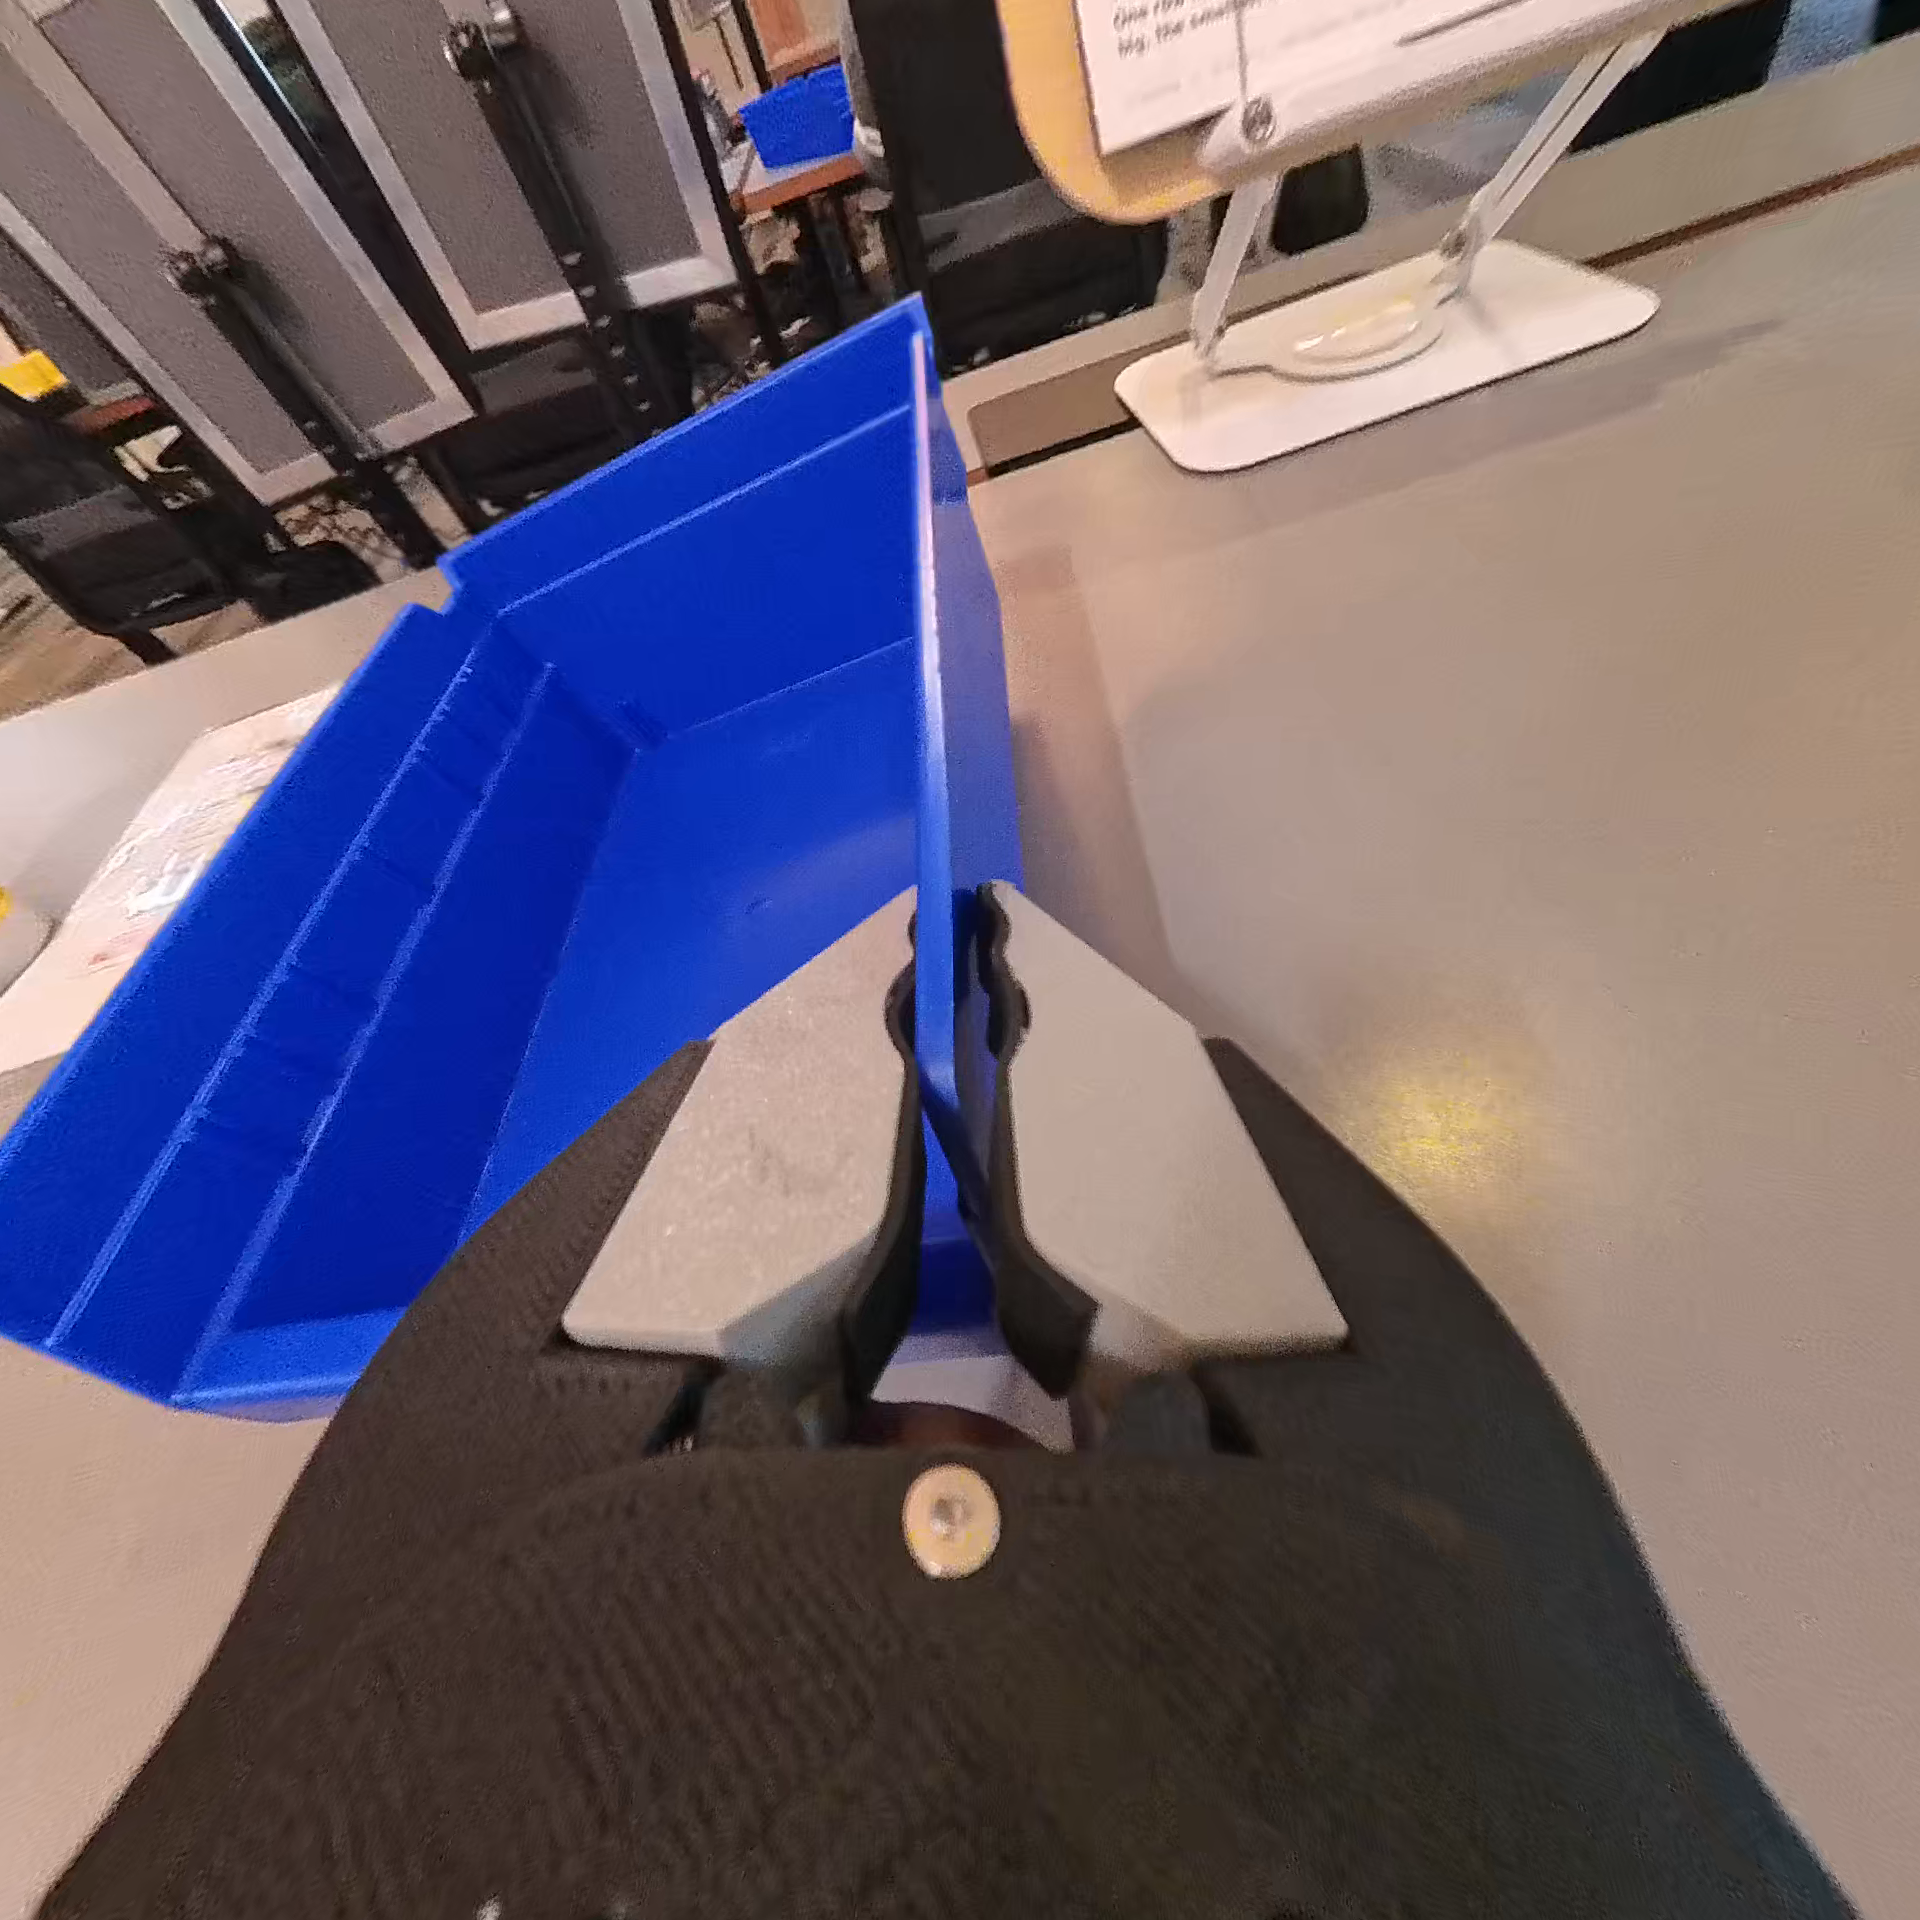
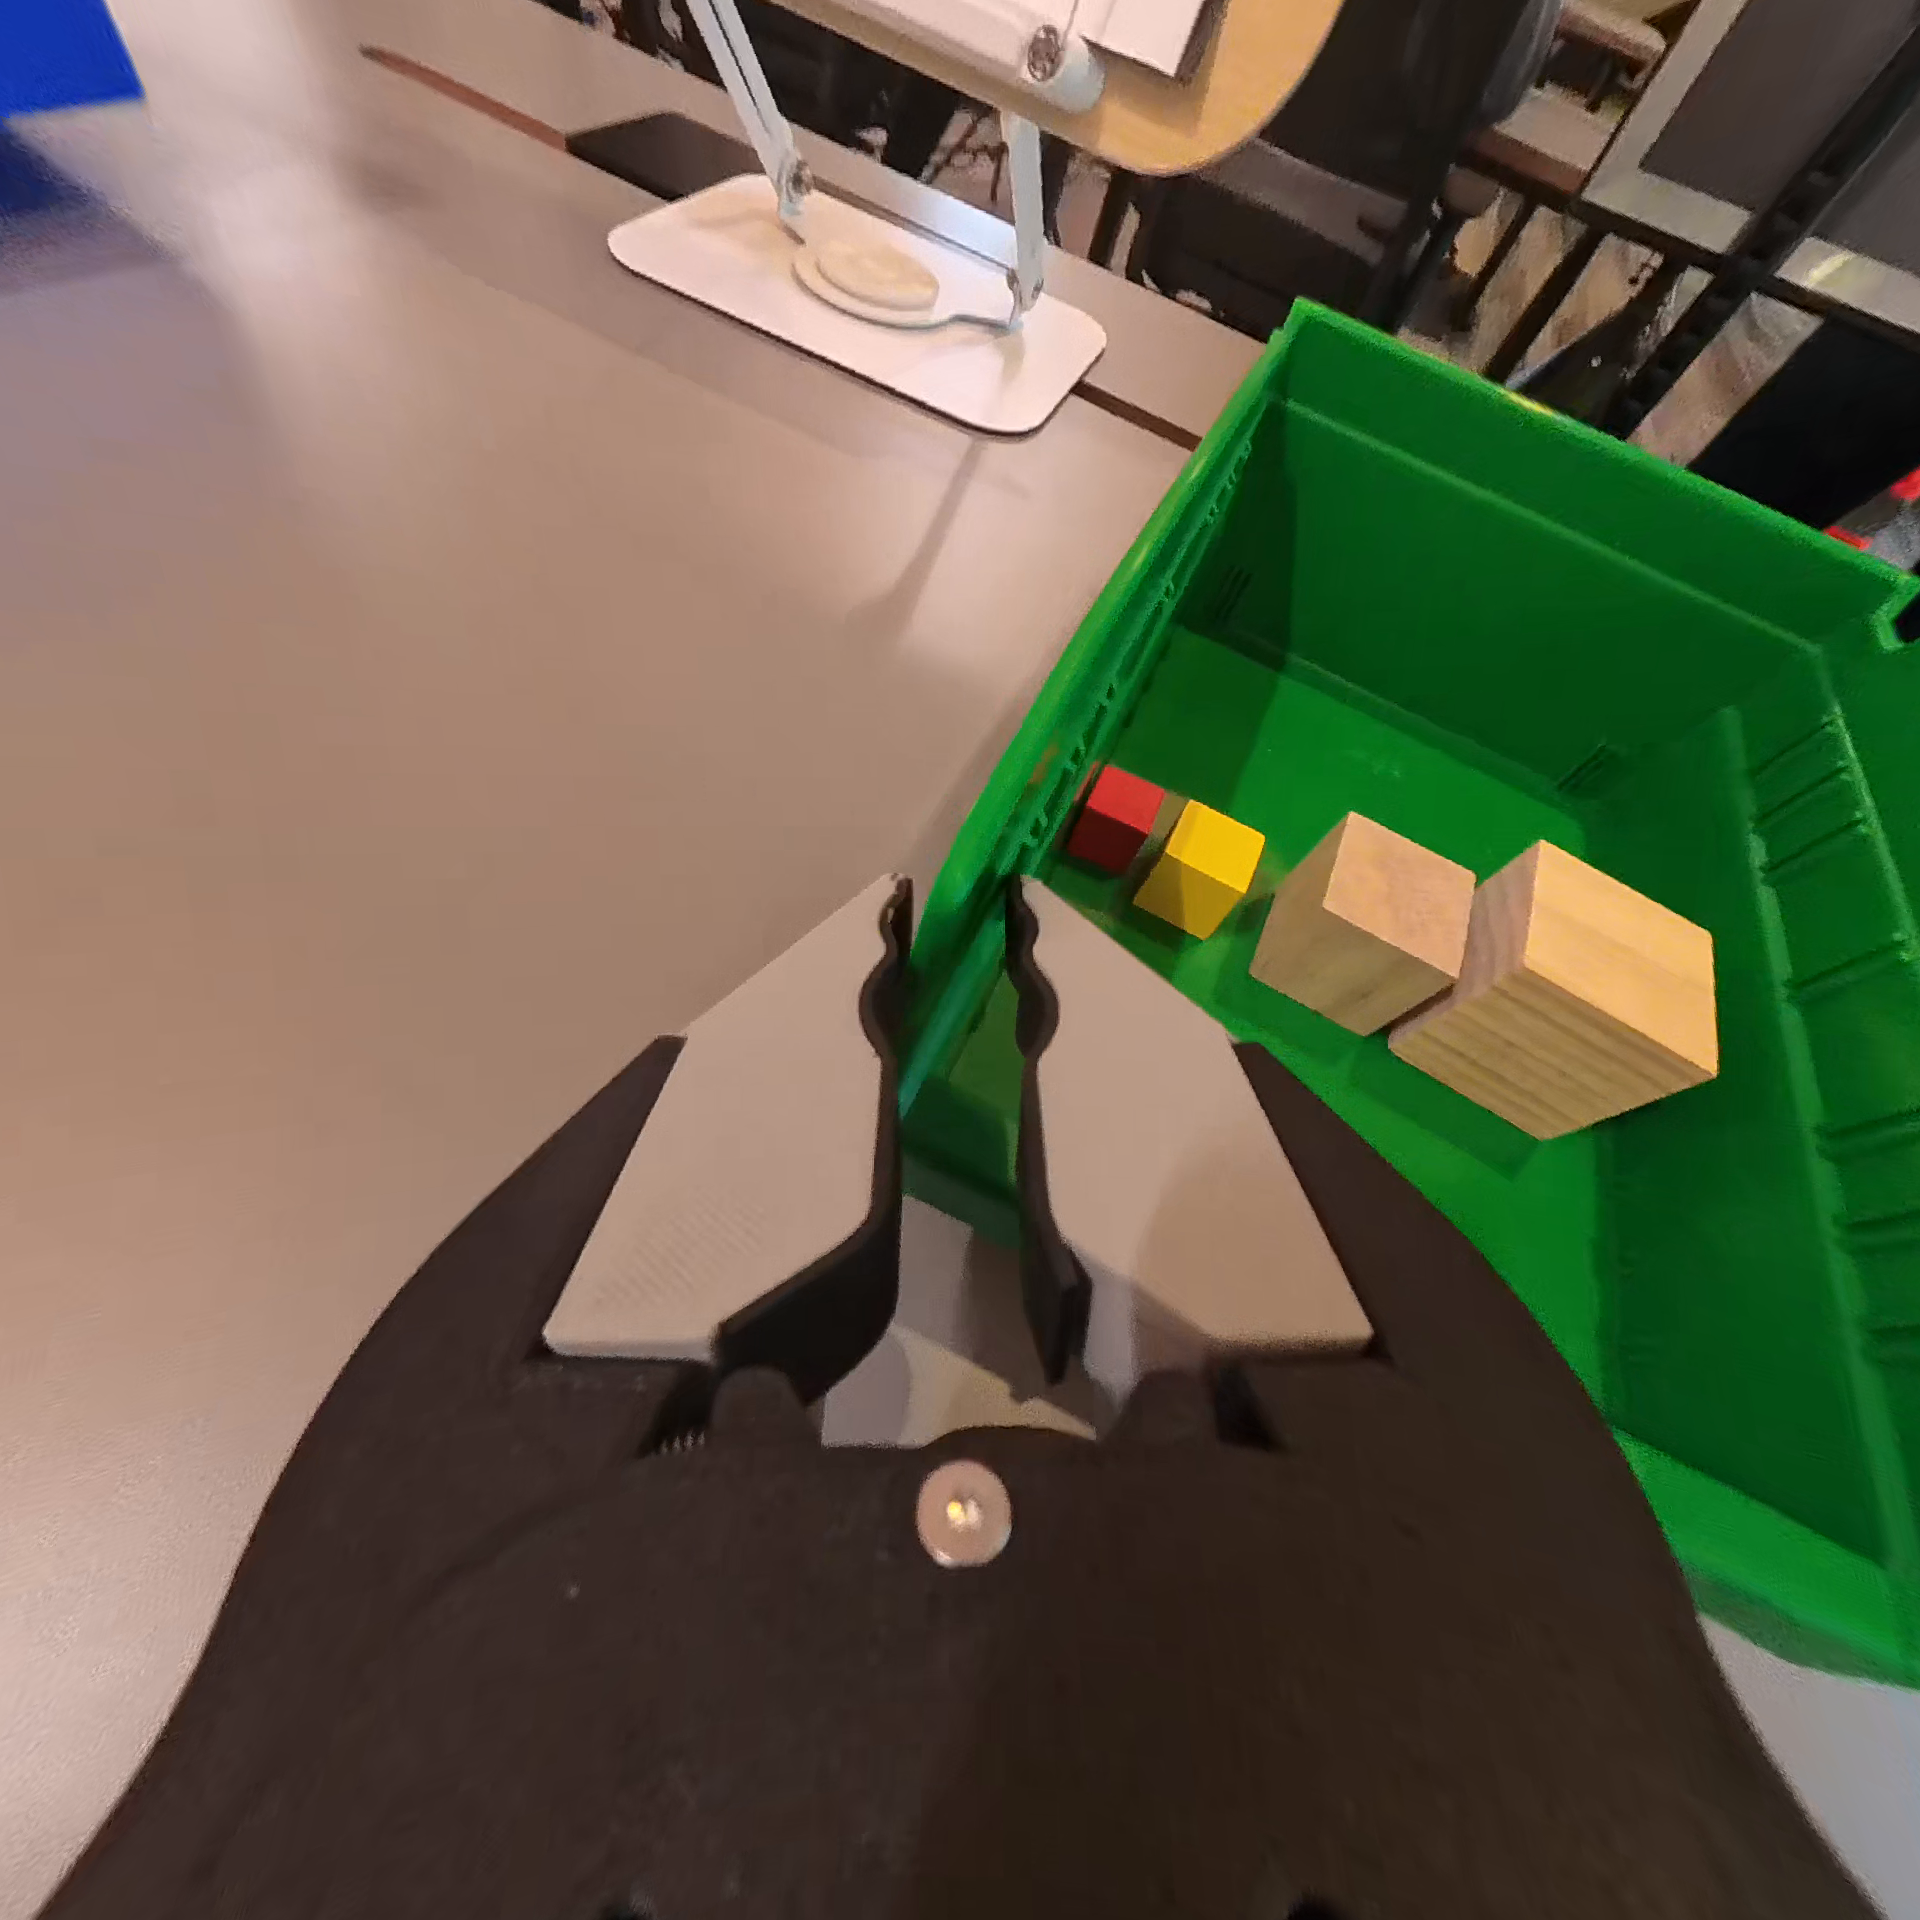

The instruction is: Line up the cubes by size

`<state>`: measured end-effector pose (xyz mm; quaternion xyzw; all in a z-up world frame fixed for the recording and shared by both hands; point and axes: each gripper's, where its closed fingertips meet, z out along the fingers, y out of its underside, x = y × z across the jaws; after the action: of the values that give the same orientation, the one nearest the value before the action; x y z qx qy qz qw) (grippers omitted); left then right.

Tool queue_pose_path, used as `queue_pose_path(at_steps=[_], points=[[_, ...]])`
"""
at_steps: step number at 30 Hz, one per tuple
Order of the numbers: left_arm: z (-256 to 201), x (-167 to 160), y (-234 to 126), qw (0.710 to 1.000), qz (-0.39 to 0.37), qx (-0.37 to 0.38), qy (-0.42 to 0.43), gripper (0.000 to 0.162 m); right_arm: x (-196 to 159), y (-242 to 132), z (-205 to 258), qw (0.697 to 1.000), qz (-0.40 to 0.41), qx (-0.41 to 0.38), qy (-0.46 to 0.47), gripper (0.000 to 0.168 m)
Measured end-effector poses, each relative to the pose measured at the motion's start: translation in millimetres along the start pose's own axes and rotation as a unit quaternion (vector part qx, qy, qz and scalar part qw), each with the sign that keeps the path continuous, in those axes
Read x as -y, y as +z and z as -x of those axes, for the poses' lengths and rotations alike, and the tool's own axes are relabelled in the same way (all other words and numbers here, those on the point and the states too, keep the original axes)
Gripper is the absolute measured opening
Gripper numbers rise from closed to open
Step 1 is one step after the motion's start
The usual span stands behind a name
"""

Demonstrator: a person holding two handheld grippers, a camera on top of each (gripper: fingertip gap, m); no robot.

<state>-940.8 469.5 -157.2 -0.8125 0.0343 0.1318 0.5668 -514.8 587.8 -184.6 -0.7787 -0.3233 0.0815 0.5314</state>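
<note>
Four cubes stand in a row inside a green bin (image 2: pixel 1455 540): a small red cube (image 2: pixel 1117 826), a slightly larger yellow cube (image 2: pixel 1205 868), a pale wooden cube (image 2: pixel 1361 920) and a bigger wooden cube (image 2: pixel 1569 987). My right gripper (image 2: pixel 956 899) straddles the green bin's left wall (image 2: pixel 1081 727) near its front corner, and both pads sit against the rim. My left gripper (image 1: pixel 951 904) is shut on the right wall (image 1: pixel 935 727) of a blue bin (image 1: pixel 623 831). No cubes show in the visible part of the blue bin.
A white stand with a flat base (image 1: pixel 1382 353) sits at the back of the grey table and also shows in the right wrist view (image 2: pixel 862 301). Papers (image 1: pixel 156 831) lie left of the blue bin. Dark frames and chairs stand beyond the table.
</note>
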Motion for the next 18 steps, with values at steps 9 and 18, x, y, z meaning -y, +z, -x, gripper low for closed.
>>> queue_pose_path(at_steps=[9, 18], points=[[27, 40, -61, 0.997, -0.069, -0.003, -0.024, 0.002, 17, -5, 61, 0.998, 0.045, 0.033, -0.039, 0.013], [40, 44, -107, 0.996, -0.088, -0.007, -0.001, 0.003, 56, 16, 189, 0.994, 0.04, 0.094, -0.049, 0.017]])
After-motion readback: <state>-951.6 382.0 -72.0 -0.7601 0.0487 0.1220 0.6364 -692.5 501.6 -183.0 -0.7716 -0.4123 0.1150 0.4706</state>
